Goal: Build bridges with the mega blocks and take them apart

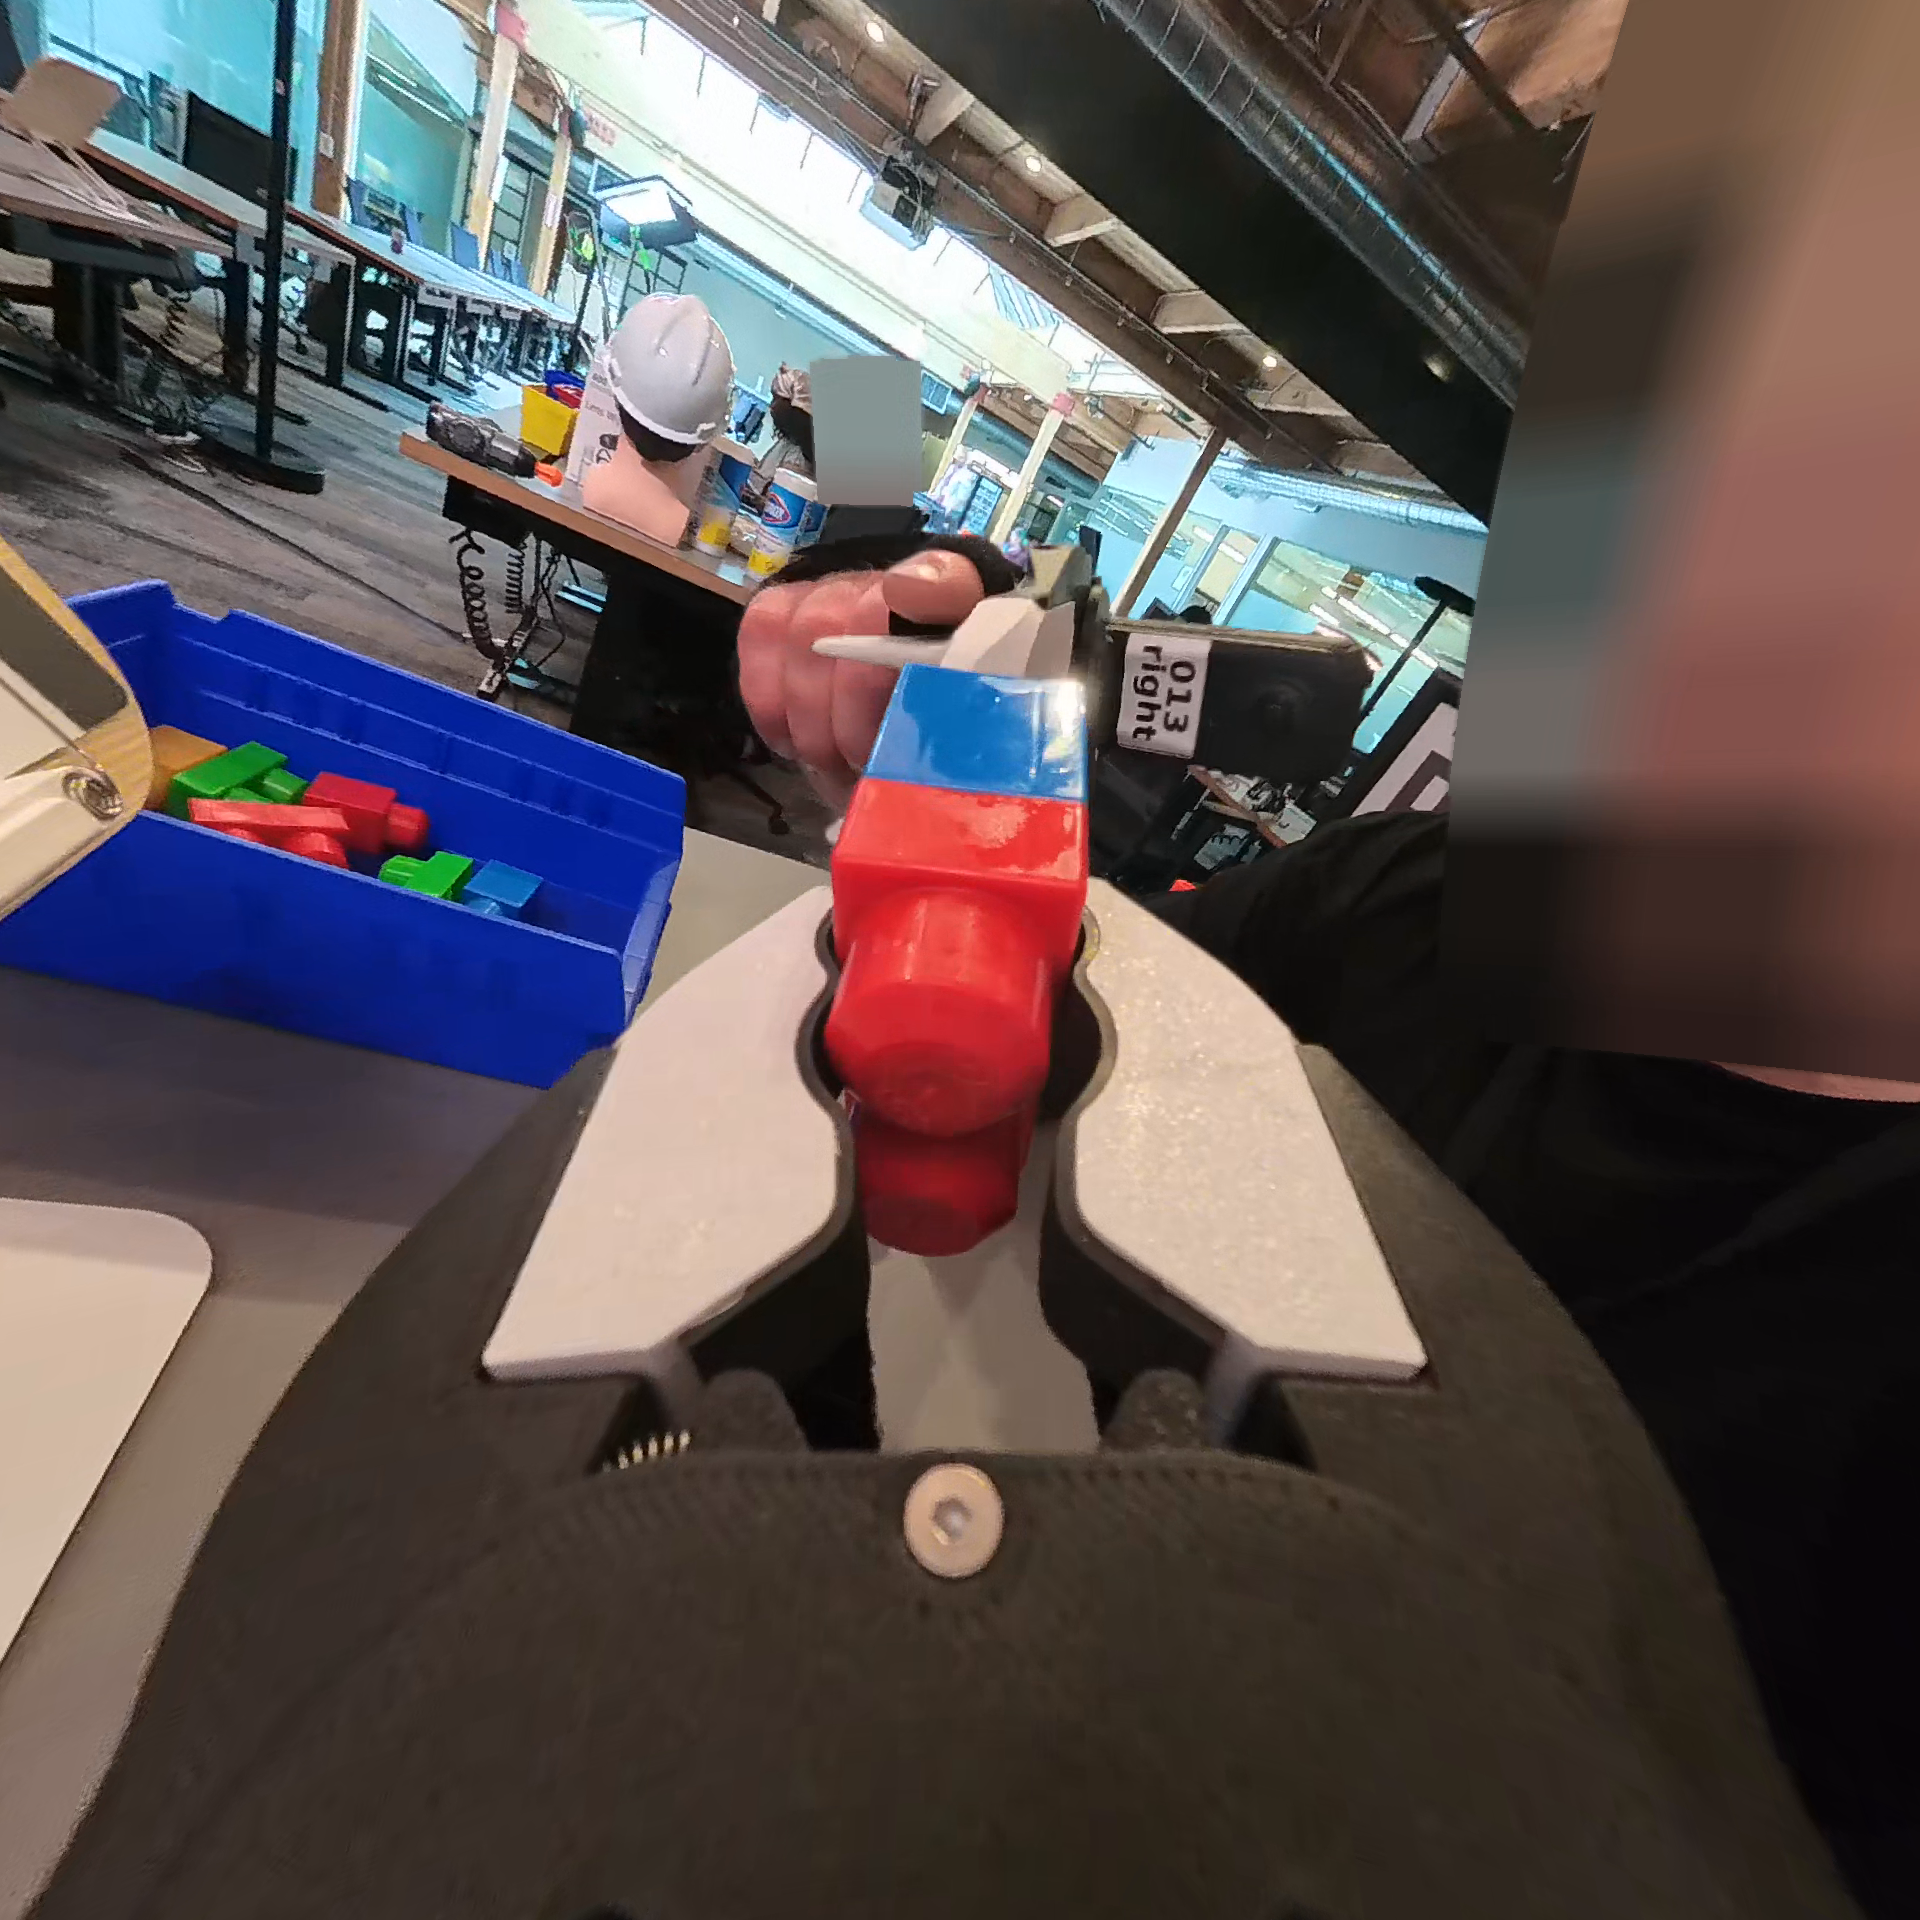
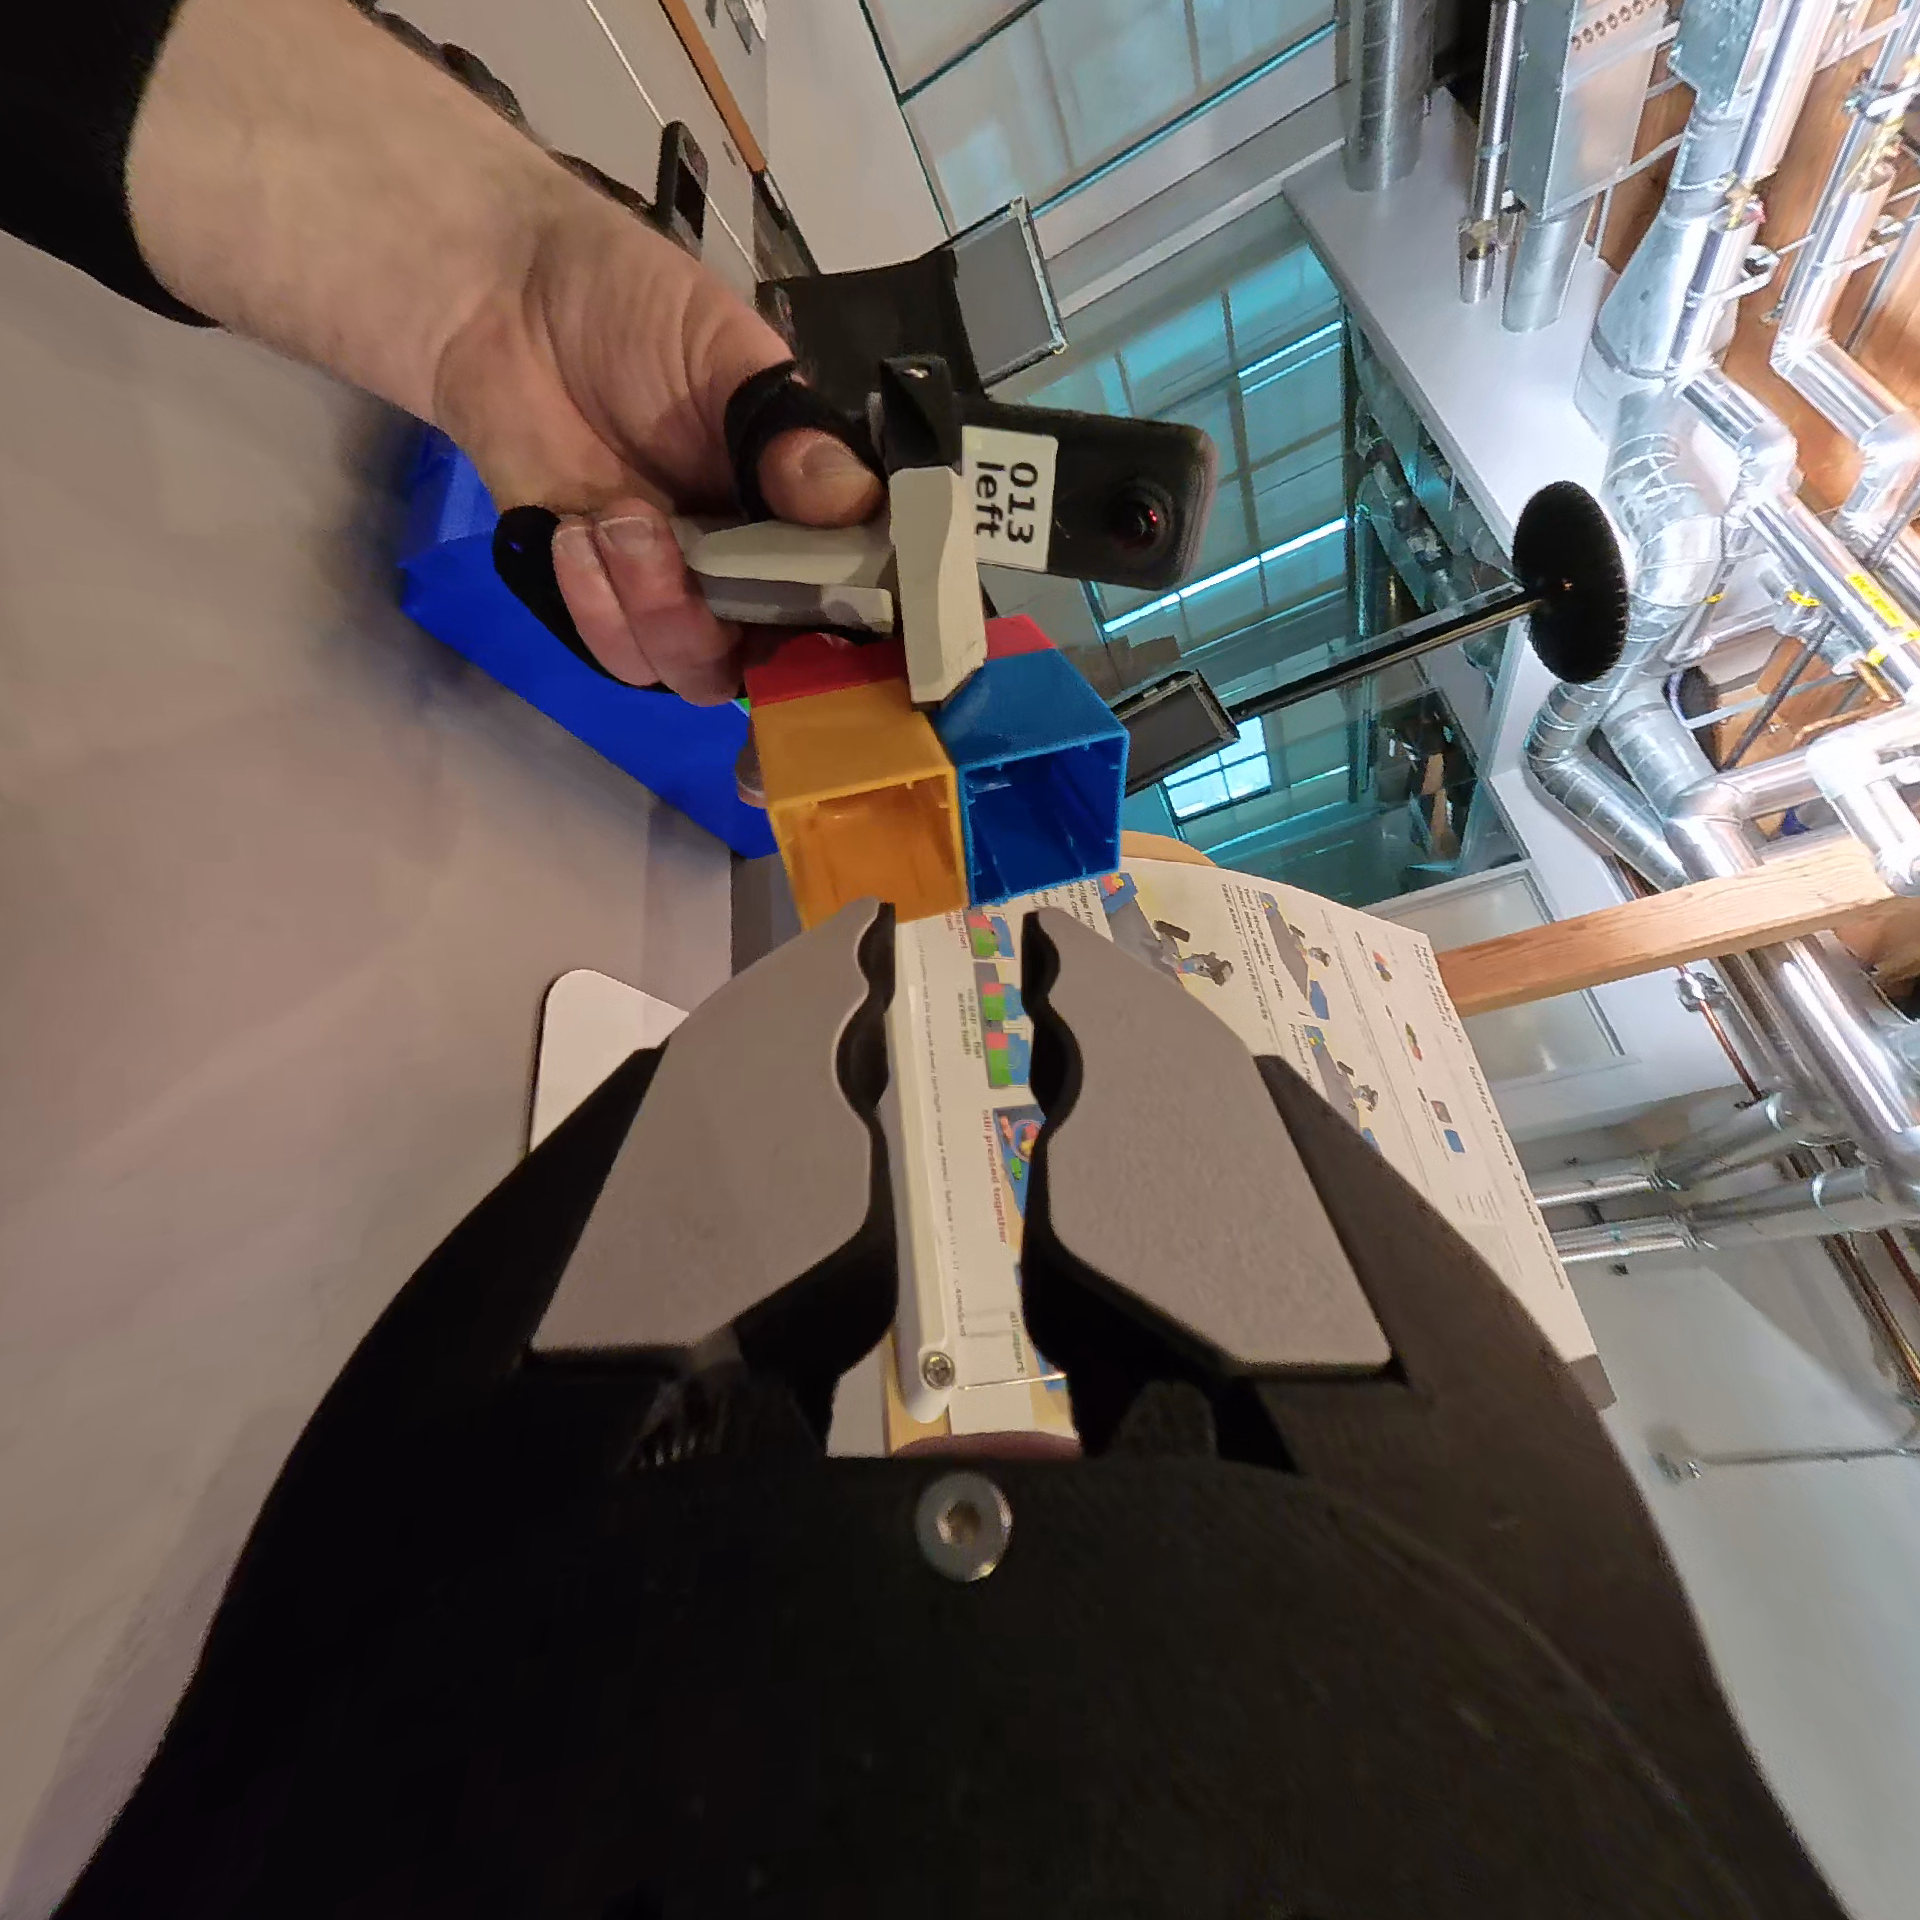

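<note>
My left gripper (image 1: pixel 956 923) is shut on a red block (image 1: pixel 961 852) that has a blue block (image 1: pixel 982 727) plugged onto it, held up in the air. The right wrist view shows the same assembly: the red block (image 2: pixel 821 660) joined to a yellow block (image 2: pixel 862 800) and the blue block (image 2: pixel 1039 779), hollow ends facing me, with the left gripper's fingers (image 2: pixel 940 623) clamped on the red one. My right gripper (image 2: pixel 958 923) is open and empty, its tips just short of the yellow block's open end. It also shows in the left wrist view (image 1: pixel 1023 634), behind the blue block.
A blue bin (image 1: pixel 312 935) with several loose red, green and blue blocks stands on the grey table at the left; it also shows in the right wrist view (image 2: pixel 582 665). A printed instruction sheet (image 2: pixel 1299 1039) lies on a board behind the blocks. A white pad (image 1: pixel 83 1351) lies on the table. Less than 4 cm separates the two grippers' tips.
</note>
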{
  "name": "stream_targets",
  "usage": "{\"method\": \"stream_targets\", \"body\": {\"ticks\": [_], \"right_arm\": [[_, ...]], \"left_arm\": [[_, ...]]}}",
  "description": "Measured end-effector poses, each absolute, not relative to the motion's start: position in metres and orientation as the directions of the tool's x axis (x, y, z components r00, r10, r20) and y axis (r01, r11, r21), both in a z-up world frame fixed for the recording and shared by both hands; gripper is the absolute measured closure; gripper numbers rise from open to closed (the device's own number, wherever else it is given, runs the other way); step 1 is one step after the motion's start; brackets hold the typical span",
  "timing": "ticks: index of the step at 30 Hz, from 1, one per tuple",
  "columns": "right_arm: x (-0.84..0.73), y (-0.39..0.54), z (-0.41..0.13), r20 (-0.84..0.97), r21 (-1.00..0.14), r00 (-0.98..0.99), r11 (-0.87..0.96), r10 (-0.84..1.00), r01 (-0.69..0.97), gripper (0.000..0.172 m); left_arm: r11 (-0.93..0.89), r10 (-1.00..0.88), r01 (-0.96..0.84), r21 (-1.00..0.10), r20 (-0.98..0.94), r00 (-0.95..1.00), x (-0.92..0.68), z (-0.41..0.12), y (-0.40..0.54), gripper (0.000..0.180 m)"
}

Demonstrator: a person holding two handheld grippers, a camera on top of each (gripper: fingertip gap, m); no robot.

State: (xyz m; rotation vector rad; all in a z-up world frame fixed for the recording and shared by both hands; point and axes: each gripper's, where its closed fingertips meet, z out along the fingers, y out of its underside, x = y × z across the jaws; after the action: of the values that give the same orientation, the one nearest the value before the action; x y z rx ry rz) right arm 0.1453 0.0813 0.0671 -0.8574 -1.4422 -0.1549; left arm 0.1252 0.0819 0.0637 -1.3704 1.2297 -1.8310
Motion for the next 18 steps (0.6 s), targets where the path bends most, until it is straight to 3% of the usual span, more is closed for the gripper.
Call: {"method": "stream_targets", "body": {"ticks": [11, 18], "right_arm": [[0.136, 0.072, 0.06, 0.898, -0.419, 0.13, 0.724, 0.421, 0.548, 0.152], [0.131, 0.066, 0.049, 0.889, -0.418, 0.07, 0.739, 0.453, 0.528, 0.167]], "left_arm": [[-0.437, -0.797, -0.157, -0.886, 0.462, -0.389, 0.134, 0.056, 0.068, 0.143], [-0.449, -0.765, -0.173, -0.877, 0.477, -0.433, 0.146, 0.051, 0.056, 0.144]]}}
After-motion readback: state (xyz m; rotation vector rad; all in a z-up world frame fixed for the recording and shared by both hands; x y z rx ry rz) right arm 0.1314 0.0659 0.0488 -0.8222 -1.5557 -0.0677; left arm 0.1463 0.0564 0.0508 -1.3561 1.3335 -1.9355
